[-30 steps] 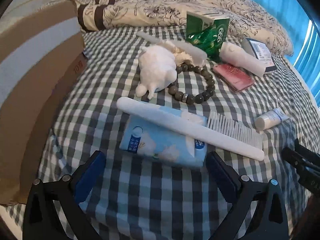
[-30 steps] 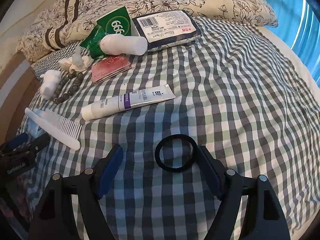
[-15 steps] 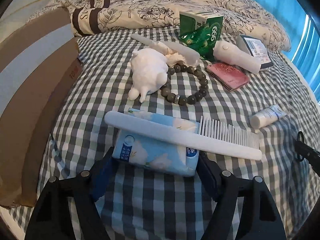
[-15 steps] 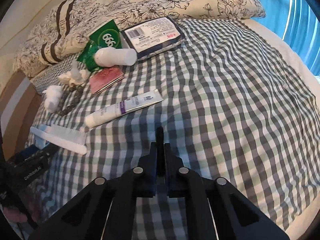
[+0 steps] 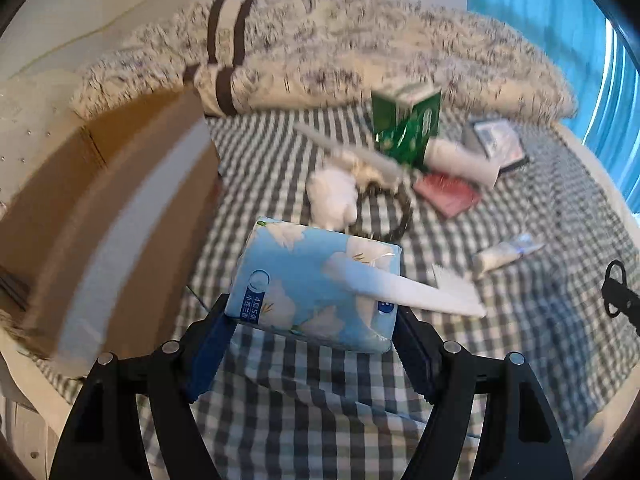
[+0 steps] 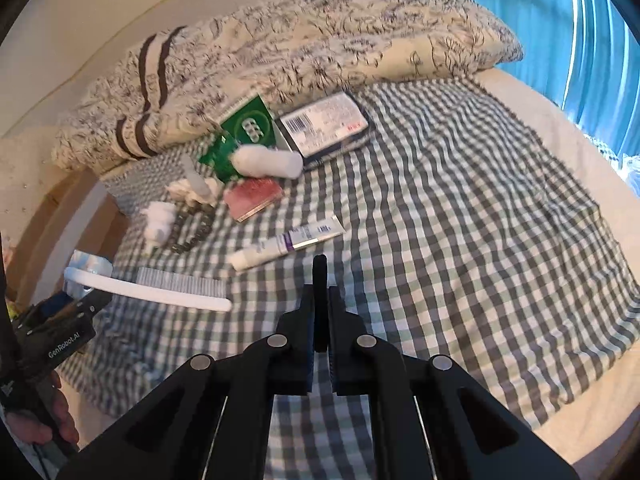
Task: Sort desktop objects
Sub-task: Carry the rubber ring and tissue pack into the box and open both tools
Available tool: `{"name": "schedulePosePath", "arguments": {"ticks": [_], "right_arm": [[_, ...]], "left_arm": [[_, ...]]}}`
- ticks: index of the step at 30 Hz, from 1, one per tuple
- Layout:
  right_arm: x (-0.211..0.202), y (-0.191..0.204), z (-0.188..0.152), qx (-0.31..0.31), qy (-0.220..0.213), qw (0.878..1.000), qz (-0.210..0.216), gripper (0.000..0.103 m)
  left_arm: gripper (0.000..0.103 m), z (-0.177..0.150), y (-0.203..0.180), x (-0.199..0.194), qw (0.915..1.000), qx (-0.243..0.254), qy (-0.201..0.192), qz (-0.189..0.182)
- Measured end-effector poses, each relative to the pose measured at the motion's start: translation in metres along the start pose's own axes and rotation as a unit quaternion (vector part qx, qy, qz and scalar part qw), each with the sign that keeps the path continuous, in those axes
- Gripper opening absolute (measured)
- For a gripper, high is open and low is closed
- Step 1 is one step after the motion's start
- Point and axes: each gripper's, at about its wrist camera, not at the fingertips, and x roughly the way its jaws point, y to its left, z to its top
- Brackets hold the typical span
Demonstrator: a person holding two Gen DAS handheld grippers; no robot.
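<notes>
The left gripper [image 5: 312, 320] is clamped on the tissue pack [image 5: 316, 284], the comb [image 5: 404, 288] sliding off. The right gripper [image 6: 320, 316] pinches the black ring [image 6: 319, 276]. Lift level.

bead bracelet [image 5: 394, 216] blurred, cardboard box [image 5: 100, 216] cut off

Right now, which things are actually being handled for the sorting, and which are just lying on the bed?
In hand:
- blue tissue pack, held in the left gripper, white comb lying across it
- black ring, pinched in the right gripper

Lying about:
- cream tube
- bead bracelet
- green box
- pink case
- floral duvet
</notes>
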Motion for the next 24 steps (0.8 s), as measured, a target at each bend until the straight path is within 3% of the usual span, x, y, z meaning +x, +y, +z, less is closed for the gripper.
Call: {"name": "schedulePosePath", "arguments": {"ticks": [11,24], "right_arm": [[-0.047,0.046,0.035,-0.022,-0.045,0.998,0.035,0.005],[-0.08,0.163,0.07,-0.109,-0.076,0.987,0.092,0.005]], "left_arm": [[0.077,0.045,0.023,-0.063,0.9981,-0.015,-0.06,-0.001],[0.078,0.089,0.079,-0.101,0.9951,-0.047,-0.086,0.006]]}}
